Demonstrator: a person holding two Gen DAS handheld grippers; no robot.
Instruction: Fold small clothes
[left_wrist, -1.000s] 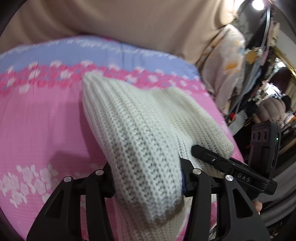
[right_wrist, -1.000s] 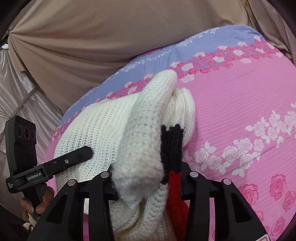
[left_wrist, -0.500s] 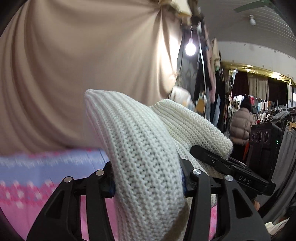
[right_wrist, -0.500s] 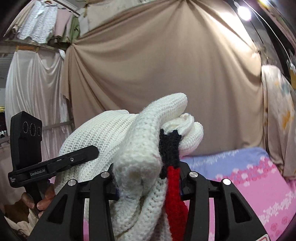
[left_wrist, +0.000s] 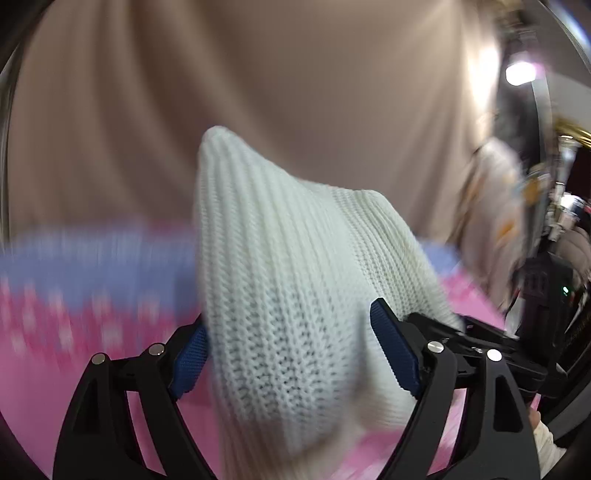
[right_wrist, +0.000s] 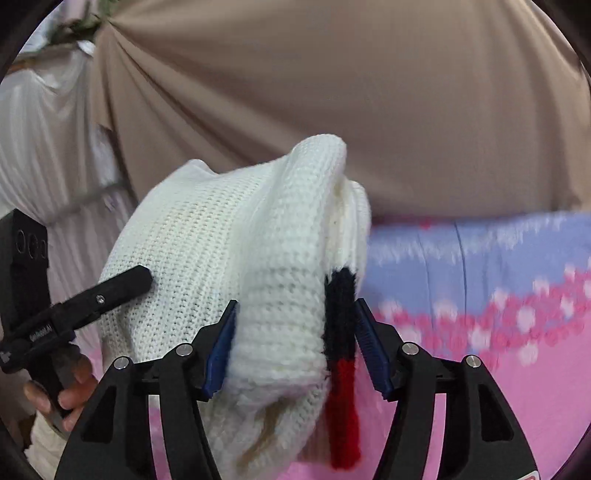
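L gripper (left_wrist: 291, 354) + R gripper (right_wrist: 295, 343): jaws just spread, were pinching white knit sweater (left_wrist: 295, 295) | sweater slack btwn pads, off pink bedsheet (right_wrist: 535, 387), near its blue far edge | likely release, fold laid.

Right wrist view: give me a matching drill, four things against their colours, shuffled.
Things:
1. sweater
2. curtain
3. trim strip on the sweater's edge
4. finger pads

Colours:
A. blue
B. black and red
C. white
D. beige

Pairs: 1-C, 2-D, 3-B, 4-A
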